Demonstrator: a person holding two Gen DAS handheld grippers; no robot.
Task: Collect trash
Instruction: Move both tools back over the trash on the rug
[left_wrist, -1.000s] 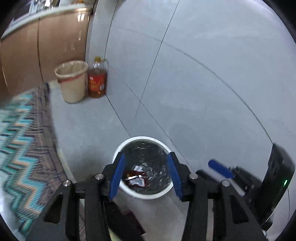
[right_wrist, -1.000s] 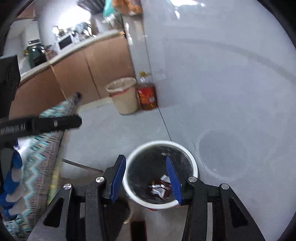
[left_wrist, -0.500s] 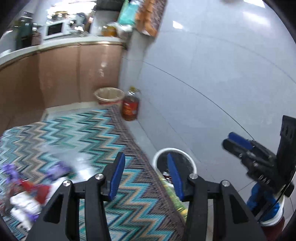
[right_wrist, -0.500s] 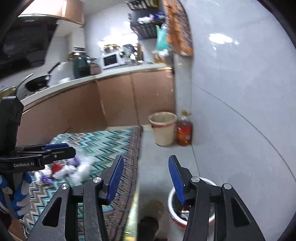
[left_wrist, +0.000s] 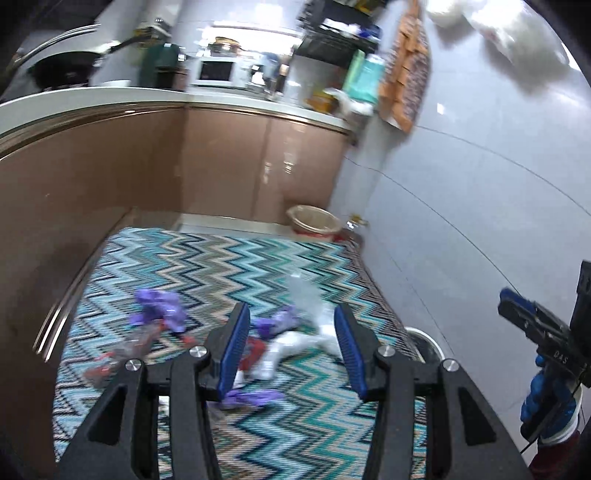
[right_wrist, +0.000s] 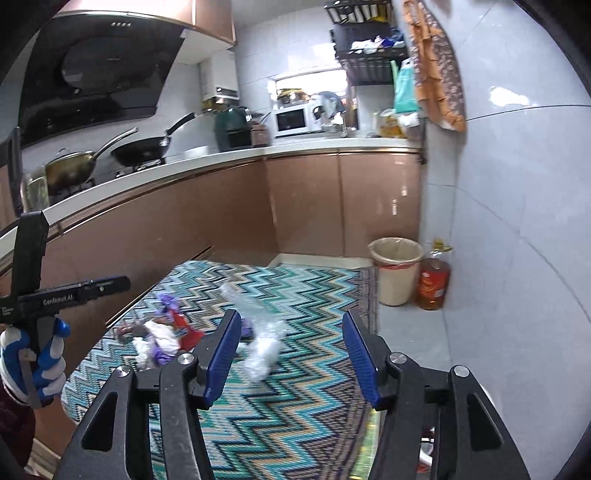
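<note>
A pile of trash lies on the zigzag cloth: purple wrappers (left_wrist: 162, 306), a red piece (right_wrist: 186, 330), crumpled white paper (right_wrist: 162, 338) and clear plastic (right_wrist: 262, 347). My left gripper (left_wrist: 291, 350) is open and empty above the pile. My right gripper (right_wrist: 291, 358) is open and empty, a little nearer than the clear plastic. The rim of the white bin (left_wrist: 424, 338) shows at the cloth's right edge in the left wrist view. The right gripper also shows in the left wrist view (left_wrist: 517, 306), and the left gripper in the right wrist view (right_wrist: 107, 284).
The zigzag cloth (right_wrist: 295, 291) covers a low surface beside brown kitchen cabinets (right_wrist: 314, 206). A beige waste basket (right_wrist: 393, 269) and an oil bottle (right_wrist: 432, 277) stand on the floor by the grey tiled wall (right_wrist: 517, 221). Pans sit on the counter.
Both grippers have swung up and left, away from over the white bin with its red wrapper, to face the trash pile on the cloth. Both stay open and empty.
</note>
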